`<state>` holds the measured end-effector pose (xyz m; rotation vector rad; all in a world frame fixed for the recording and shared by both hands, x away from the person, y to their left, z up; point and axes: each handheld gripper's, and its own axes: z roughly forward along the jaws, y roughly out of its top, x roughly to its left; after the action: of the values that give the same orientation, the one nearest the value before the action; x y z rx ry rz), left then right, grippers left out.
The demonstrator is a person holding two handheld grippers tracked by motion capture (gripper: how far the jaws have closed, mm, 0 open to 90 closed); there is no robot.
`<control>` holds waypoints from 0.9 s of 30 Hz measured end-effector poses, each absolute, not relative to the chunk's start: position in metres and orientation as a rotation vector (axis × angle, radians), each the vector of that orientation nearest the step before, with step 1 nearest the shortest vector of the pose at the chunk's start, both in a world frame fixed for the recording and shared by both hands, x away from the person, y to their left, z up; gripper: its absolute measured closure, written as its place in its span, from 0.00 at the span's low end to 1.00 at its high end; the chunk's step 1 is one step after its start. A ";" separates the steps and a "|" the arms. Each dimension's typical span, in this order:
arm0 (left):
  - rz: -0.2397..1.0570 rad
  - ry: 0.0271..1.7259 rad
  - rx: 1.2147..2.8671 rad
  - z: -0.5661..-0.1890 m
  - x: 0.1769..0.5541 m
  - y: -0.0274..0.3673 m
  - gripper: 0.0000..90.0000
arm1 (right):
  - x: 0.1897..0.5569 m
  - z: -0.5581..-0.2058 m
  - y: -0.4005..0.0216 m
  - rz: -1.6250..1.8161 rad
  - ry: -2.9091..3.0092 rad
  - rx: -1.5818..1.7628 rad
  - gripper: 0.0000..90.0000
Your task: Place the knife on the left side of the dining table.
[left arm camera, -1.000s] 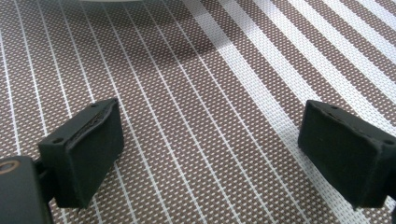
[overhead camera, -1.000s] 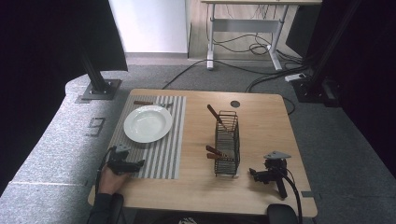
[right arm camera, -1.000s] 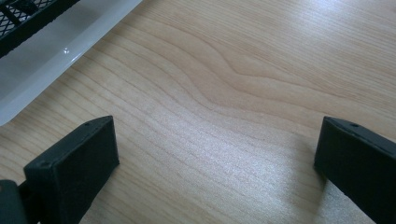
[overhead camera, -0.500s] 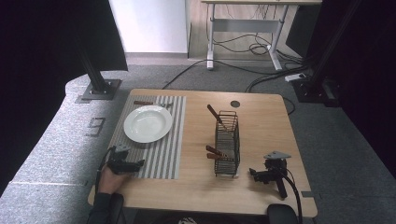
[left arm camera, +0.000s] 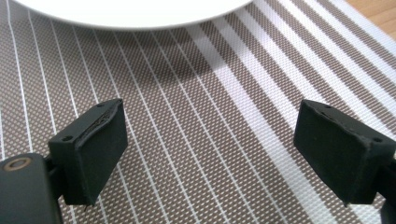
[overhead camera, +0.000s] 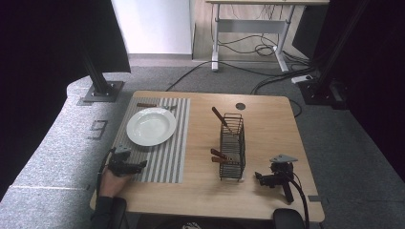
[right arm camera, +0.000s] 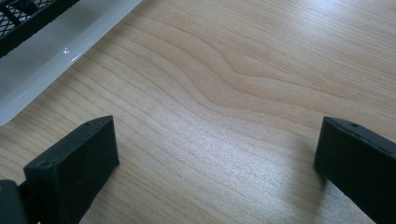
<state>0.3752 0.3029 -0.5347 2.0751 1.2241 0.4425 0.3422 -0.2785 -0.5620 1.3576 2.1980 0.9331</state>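
Note:
My left gripper (overhead camera: pixel 139 166) rests at the near left corner of the striped placemat (overhead camera: pixel 167 157), held by a hand, jaws pointing right. In the left gripper view the left gripper (left arm camera: pixel 210 109) stands open over the placemat (left arm camera: pixel 210 65) with nothing between its pads, and the rim of the white plate (left arm camera: pixel 130 11) lies just ahead. My right gripper (overhead camera: pixel 260 177) lies on the bare wood at the near right, pointing left towards the black wire basket (overhead camera: pixel 232 148). In the right gripper view the right gripper (right arm camera: pixel 217 126) is open and empty, with the basket's corner (right arm camera: pixel 28 14) at the upper left.
The white plate (overhead camera: pixel 151 126) sits on the placemat's far half, a brown-handled utensil (overhead camera: pixel 153 105) behind it. Wooden-handled utensils (overhead camera: pixel 219 117) stick out of the basket. A round hole (overhead camera: pixel 240 106) marks the wooden table (overhead camera: pixel 267 129). Grey padding borders the left; cables lie on the floor beyond.

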 end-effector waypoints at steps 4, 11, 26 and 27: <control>0.438 1.219 2.068 -0.530 0.377 0.301 0.10 | 0.342 -0.562 -0.278 0.933 2.198 1.358 0.00; 0.424 1.201 2.058 -0.519 0.382 0.294 0.07 | 0.342 -0.562 -0.278 0.933 2.198 1.358 0.00; 0.422 1.156 2.053 -0.490 0.398 0.266 0.02 | 0.342 -0.562 -0.278 0.933 2.197 1.358 0.00; 0.421 1.149 2.057 -0.487 0.400 0.264 0.02 | 0.342 -0.562 -0.278 0.933 2.198 1.358 0.00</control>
<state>0.3997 0.2641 -0.4865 2.0569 1.1487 0.4214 0.3422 -0.2785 -0.5620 1.3579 2.1976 0.9334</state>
